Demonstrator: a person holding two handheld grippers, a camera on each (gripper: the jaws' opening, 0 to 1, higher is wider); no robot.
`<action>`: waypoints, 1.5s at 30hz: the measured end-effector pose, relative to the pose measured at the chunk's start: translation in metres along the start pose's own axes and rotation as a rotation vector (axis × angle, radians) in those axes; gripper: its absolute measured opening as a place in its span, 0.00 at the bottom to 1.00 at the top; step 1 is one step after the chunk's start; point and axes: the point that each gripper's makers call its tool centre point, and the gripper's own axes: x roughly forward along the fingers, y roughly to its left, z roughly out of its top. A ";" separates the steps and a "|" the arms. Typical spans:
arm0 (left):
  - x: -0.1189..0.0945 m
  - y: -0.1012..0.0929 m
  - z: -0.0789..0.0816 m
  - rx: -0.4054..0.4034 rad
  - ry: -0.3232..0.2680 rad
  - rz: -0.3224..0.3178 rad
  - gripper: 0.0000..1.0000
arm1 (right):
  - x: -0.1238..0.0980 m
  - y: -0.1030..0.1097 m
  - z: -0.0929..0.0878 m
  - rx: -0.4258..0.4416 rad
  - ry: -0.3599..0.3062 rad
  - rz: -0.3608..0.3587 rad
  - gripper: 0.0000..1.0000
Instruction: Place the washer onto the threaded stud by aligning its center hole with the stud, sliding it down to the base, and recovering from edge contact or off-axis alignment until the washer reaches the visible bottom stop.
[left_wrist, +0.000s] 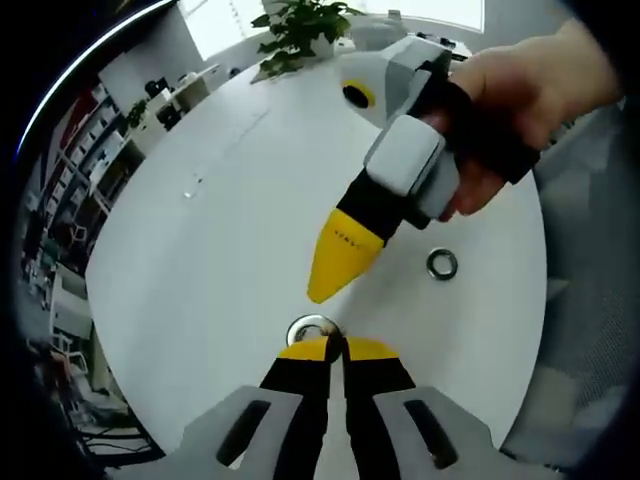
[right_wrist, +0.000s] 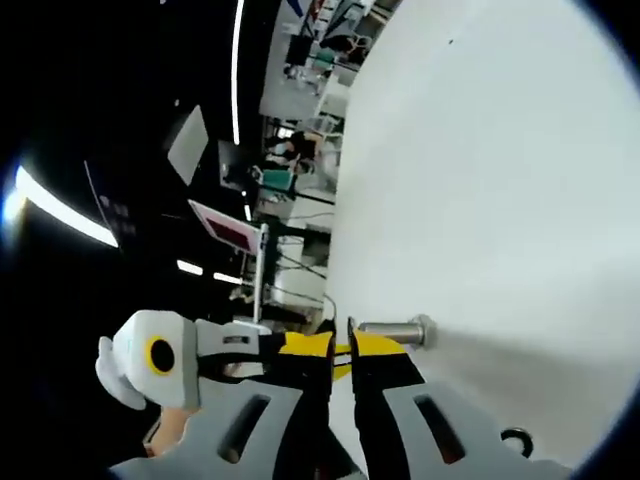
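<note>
In the left gripper view, a shiny metal washer (left_wrist: 310, 327) lies just ahead of my left gripper (left_wrist: 335, 346). Its yellow-tipped jaws are pressed together on the washer's near rim. My right gripper (left_wrist: 322, 292), held by a hand, comes in from the upper right. Its yellow tips are shut and point down at the washer from just above. In the right gripper view, the threaded stud (right_wrist: 392, 331) rises from the white table (right_wrist: 500, 200), its free end right at my right gripper (right_wrist: 340, 342), whose jaws are together. The left gripper's white body (right_wrist: 150, 362) sits close on the left.
A second washer (left_wrist: 441, 264) lies flat on the round white table (left_wrist: 220, 250) to the right, showing as a dark ring (right_wrist: 515, 440) in the right gripper view. A potted plant (left_wrist: 300, 30) stands at the table's far edge. Office desks and shelves lie beyond.
</note>
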 end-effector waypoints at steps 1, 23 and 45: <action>0.000 0.000 0.001 0.000 -0.002 0.000 0.01 | 0.002 -0.001 -0.001 0.000 0.007 0.002 0.09; 0.001 0.001 -0.002 0.006 0.014 0.006 0.01 | 0.012 -0.009 -0.004 -0.094 0.057 -0.013 0.05; -0.016 0.001 -0.031 -0.151 -0.058 0.072 0.11 | 0.017 -0.027 0.002 0.058 0.003 -0.010 0.04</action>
